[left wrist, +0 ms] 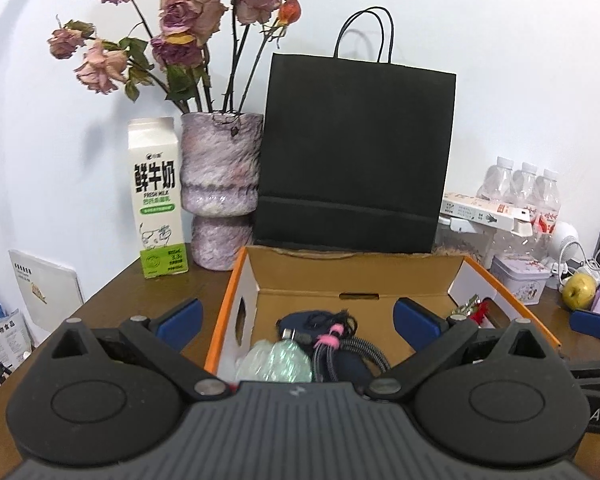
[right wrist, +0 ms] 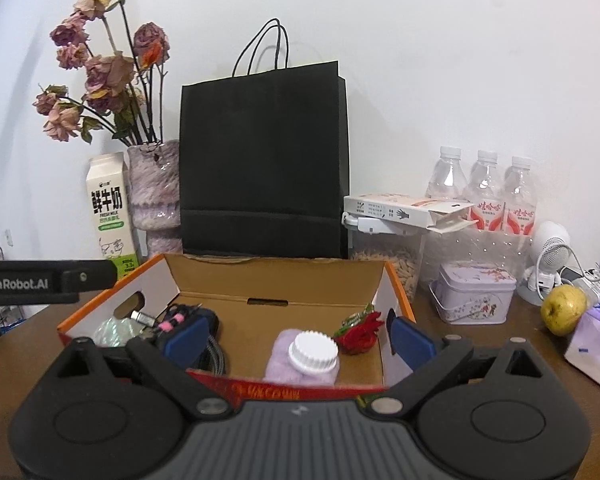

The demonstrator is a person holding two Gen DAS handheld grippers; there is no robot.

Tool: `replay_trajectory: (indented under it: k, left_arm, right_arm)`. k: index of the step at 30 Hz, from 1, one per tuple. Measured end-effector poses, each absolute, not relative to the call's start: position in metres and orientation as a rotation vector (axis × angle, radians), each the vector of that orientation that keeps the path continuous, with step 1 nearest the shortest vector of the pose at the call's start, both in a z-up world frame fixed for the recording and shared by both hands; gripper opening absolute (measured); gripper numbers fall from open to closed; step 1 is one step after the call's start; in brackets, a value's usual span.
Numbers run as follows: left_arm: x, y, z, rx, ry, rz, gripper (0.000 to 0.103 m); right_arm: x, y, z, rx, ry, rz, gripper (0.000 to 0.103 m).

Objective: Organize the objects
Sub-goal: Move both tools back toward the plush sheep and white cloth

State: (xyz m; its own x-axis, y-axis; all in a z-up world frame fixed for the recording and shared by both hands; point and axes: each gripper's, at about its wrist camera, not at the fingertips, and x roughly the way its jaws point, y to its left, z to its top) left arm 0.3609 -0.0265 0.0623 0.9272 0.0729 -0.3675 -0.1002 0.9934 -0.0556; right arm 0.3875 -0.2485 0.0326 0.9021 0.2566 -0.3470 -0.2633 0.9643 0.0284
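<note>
An open cardboard box [left wrist: 352, 276] with orange edges stands on the brown table; it also shows in the right wrist view [right wrist: 276, 280]. It holds a coiled cable with pink ties [left wrist: 340, 340], a clear greenish wrapped item [left wrist: 280, 362], a purple bottle with a white ribbed cap [right wrist: 314, 352] and a red flower-like item [right wrist: 362, 334]. My left gripper [left wrist: 298, 318] is open and empty over the box's left half. My right gripper [right wrist: 300, 338] is open and empty over the box's near edge, with the bottle between its fingers but untouched.
Behind the box stand a black paper bag [left wrist: 356, 152], a vase of dried roses [left wrist: 220, 188] and a milk carton [left wrist: 158, 200]. To the right are water bottles [right wrist: 484, 188], a tin [right wrist: 476, 296], an apple [right wrist: 562, 308] and a small fan [right wrist: 550, 256].
</note>
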Motion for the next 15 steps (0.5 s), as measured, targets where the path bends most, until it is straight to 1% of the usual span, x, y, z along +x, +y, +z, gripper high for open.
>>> replay_trajectory:
  k: [2, 3, 15]
  left_arm:
    - [0.354, -0.023, 0.060, -0.075, 0.379, 0.087, 0.103]
    - [0.351, -0.022, 0.058, -0.075, 0.384, 0.088, 0.103]
    - [0.315, -0.010, 0.041, -0.079, 0.422, 0.083, 0.103]
  right_arm:
    - [0.380, -0.249, 0.031, -0.019, 0.359, 0.270, 0.100]
    - [0.376, -0.249, 0.030, -0.017, 0.359, 0.269, 0.103]
    - [0.330, -0.253, 0.020, 0.014, 0.363, 0.252, 0.103]
